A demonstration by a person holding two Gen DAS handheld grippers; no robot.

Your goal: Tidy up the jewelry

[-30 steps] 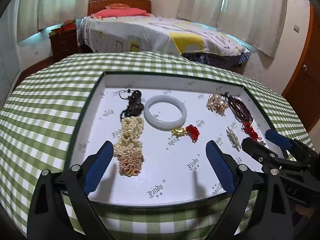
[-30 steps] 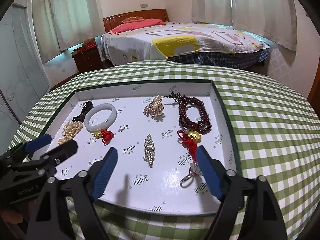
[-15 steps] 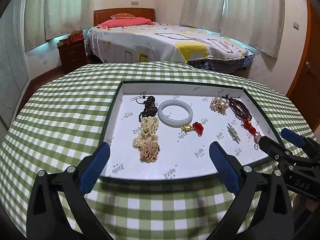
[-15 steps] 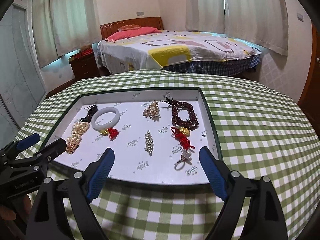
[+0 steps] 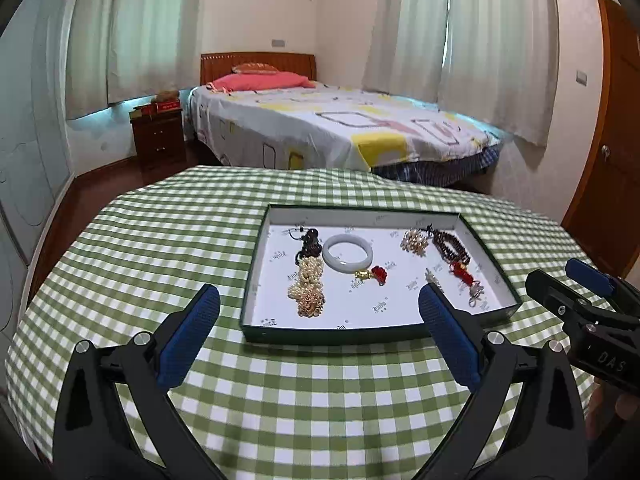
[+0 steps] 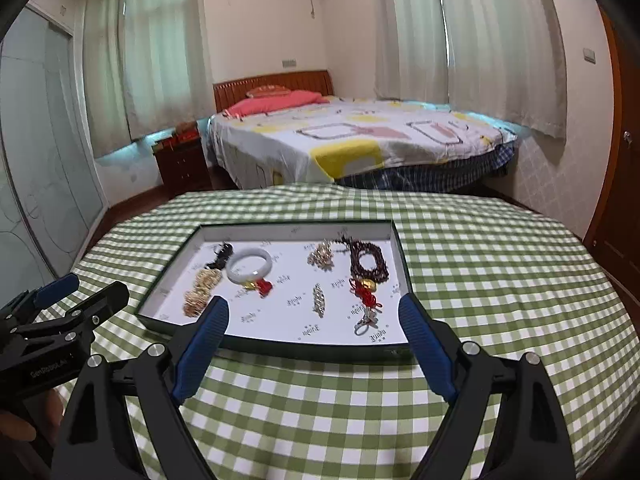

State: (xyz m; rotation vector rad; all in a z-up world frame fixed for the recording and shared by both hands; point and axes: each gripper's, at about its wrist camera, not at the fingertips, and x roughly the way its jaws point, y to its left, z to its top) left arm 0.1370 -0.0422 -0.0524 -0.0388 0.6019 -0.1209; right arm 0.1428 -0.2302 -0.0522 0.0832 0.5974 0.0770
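Note:
A dark green tray [image 5: 332, 334] [image 6: 276, 350] with a white lining sits on the checked table. In it lie a white jade bangle [image 5: 348, 252] [image 6: 250, 266], a pearl and gold bead bunch [image 5: 307, 288] [image 6: 200, 290], a dark cord piece [image 5: 309, 242], a red and gold charm [image 5: 374, 273] [image 6: 260, 286], a pearl cluster [image 5: 414, 241] [image 6: 321, 257], a dark red bead bracelet [image 5: 450, 246] [image 6: 366, 262] with a red tassel [image 6: 365, 294], and a crystal brooch [image 6: 318, 299]. My left gripper [image 5: 318, 332] and right gripper [image 6: 314, 342] are open and empty, held back near the tray's front edge.
The round table has a green and white checked cloth [image 5: 160, 248]. Behind it stand a bed [image 5: 340, 128], a wooden nightstand [image 5: 158, 136] and curtained windows. A wooden door [image 5: 608, 160] is at the right.
Both grippers have pulled back and up from over the tray. The tray now looks smaller and farther off. The jewelry has not moved.

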